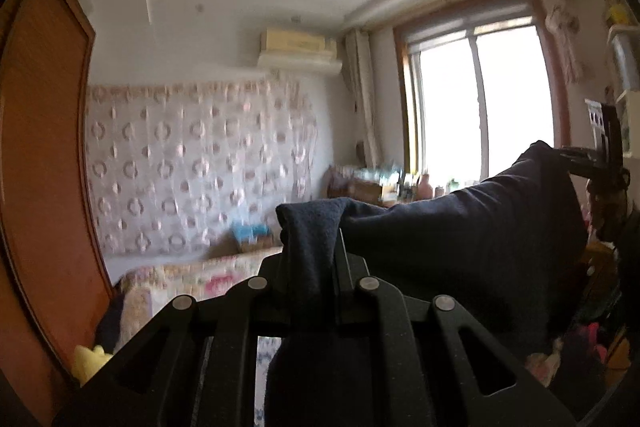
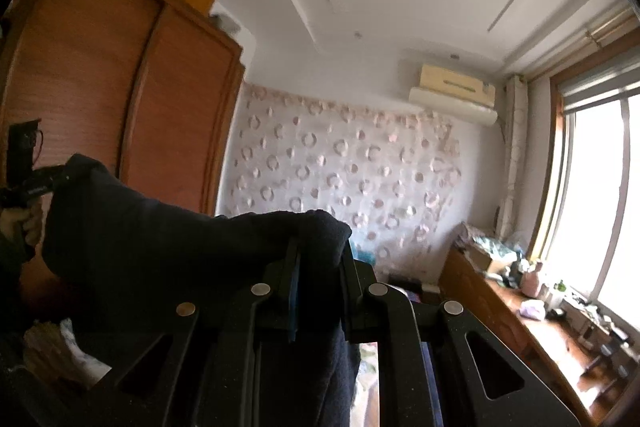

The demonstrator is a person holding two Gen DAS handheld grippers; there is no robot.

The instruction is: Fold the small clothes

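A dark navy garment [image 1: 460,227] hangs stretched in the air between both grippers. In the left wrist view my left gripper [image 1: 312,243] is shut on one end of it, and cloth bunches over the fingertips and drapes down between the fingers. The right gripper [image 1: 576,155] shows at the far right, gripping the other end. In the right wrist view my right gripper [image 2: 320,251] is shut on a fold of the garment [image 2: 160,247], which sags leftward to the left gripper [image 2: 52,179], held by a hand [image 2: 24,223]. Both grippers point about level into the room.
A bed with a floral cover [image 1: 192,275] lies below and ahead, against a patterned wall hanging [image 2: 340,179]. A wooden wardrobe [image 2: 80,87] stands on the left. A cluttered wooden desk [image 2: 520,307] runs under the bright window [image 2: 600,207]. A yellow soft object [image 1: 88,363] sits low left.
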